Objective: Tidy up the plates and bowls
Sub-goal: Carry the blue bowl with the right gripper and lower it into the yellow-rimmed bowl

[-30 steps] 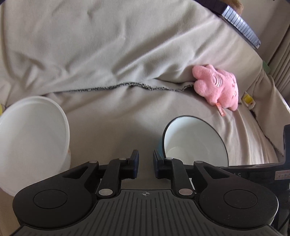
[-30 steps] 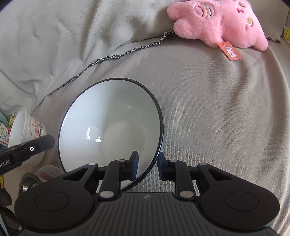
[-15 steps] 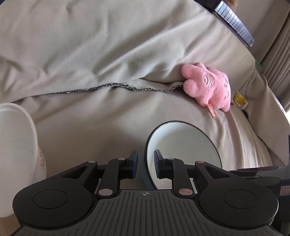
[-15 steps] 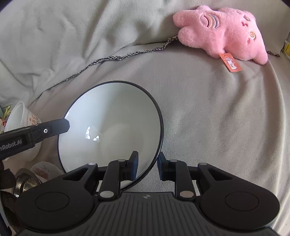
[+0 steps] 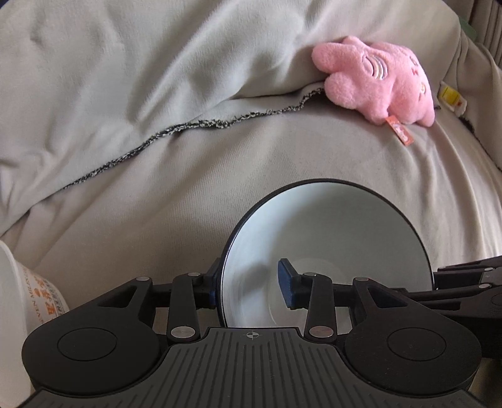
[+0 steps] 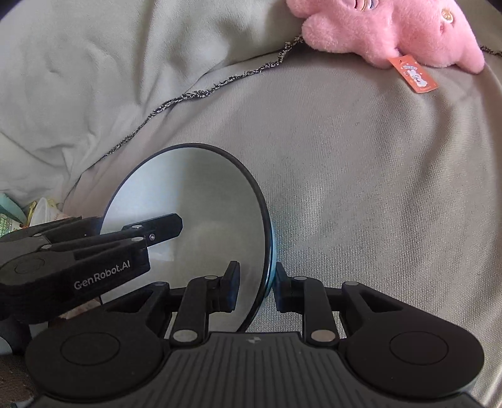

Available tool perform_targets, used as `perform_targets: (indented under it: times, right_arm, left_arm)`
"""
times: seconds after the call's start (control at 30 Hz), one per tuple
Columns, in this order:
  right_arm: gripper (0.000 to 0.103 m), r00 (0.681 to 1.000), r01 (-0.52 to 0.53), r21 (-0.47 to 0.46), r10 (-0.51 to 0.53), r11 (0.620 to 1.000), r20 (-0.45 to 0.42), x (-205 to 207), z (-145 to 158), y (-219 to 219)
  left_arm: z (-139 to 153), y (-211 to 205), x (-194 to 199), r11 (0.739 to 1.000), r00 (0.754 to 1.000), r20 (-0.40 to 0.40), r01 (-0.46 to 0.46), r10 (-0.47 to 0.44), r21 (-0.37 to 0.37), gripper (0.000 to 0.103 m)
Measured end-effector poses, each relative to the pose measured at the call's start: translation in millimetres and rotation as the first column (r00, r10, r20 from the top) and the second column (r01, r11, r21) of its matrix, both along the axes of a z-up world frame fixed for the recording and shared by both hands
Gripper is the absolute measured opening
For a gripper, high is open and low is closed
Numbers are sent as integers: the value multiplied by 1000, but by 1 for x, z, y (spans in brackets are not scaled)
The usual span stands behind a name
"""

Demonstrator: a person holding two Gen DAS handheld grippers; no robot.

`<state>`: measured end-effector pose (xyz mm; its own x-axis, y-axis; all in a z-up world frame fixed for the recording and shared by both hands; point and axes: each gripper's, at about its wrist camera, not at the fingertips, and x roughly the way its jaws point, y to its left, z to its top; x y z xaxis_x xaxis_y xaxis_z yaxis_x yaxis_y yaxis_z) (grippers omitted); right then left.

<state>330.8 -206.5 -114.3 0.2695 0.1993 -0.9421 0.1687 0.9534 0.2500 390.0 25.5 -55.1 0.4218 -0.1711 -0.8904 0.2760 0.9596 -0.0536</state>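
White inside with a thin dark rim, the bowl (image 5: pixel 329 248) is held up on edge over the grey blanket (image 5: pixel 157 219), its open face turned toward my left side; I take the bowl as the reference for all positions below; my right gripper (image 6: pixel 255 290) is clamped on the bowl's rim at the right-hand edge, one finger against the white inner face and the other against the blue-tinted outer wall; my left gripper (image 5: pixel 248 287) straddles the opposite, left-hand edge of the rim with its jaws spread, the near finger (image 5: pixel 211 287) lying outside the rim and the far finger (image 5: pixel 287 287) inside the bowl, its blue pad standing clear of the white surface; whether the outer finger touches the wall I cannot tell; in the right wrist view the left gripper (image 6: pixel 157 230) reaches across the bowl's inner face from the left; in the left wrist view the right gripper's linkage shows just past the bowl's right edge; beyond the bowl, up and to the right, a pink plush toy (image 6: pixel 389 29) with an orange tag lies against a raised fold of the blanket; a dark stitched hem (image 5: pixel 194 124) runs across the blanket behind the bowl; to the left of the bowl, near my left gripper's body, stands a white printed paper cup (image 5: pixel 28 282), only partly in frame.
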Motion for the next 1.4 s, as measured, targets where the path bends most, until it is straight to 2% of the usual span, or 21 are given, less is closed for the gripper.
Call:
perform_targets:
  times: [0.23,0.37,0.5,0.57,0.67,0.8,0.97,1.07,1.13,1.3,1.4]
  right_arm:
    - [22,1000,-3,68,3,998,-6,5,-6,-9]
    - [21,1000,1,102,-1,995,-5,4,-8,-13]
    - [21,1000,-11,104,11,994,4,2,-8,-10]
    - [22,1000,-11,99,10,995,8,4,-8,-8]
    - [22,1000,-16,85,14,996,25,2,-5,-7]
    - [22,996,-48,30,46,998,79,-6,10,-3]
    - [22,983,-79,67,67,995,171,-26,59,-13]
    - [22,974,-105,69,89,992,206,-50,90,-23]
    - [22,971,-113,60,98,992,217,-70,105,-32]
    - [22,974,-128,40,118,991,192,-125,117,-55]
    - [22,980,-112,30,105,993,170,-145,108,-67]
  left_arm:
    - [-7,-3,6,998,996,-82,25,-21,57,37]
    - [-8,0,12,999,989,-147,-28,34,44,36]
    - [-7,-5,16,997,981,-188,-23,37,79,37]
    - [-7,-7,15,996,981,-184,-39,54,86,37]
    - [-3,-9,8,995,989,-135,-42,55,95,36]
    - [15,-7,-3,997,993,-101,-49,56,63,32]
    - [66,-16,-32,998,999,-18,-47,47,31,31]
    - [97,-30,-66,1000,1000,22,-19,19,1,31]
    - [108,-42,-91,1000,1000,24,6,-5,-16,31]
    - [103,-74,-152,999,998,-17,54,-54,-4,31]
    - [90,-79,-167,997,995,-70,73,-72,12,30]
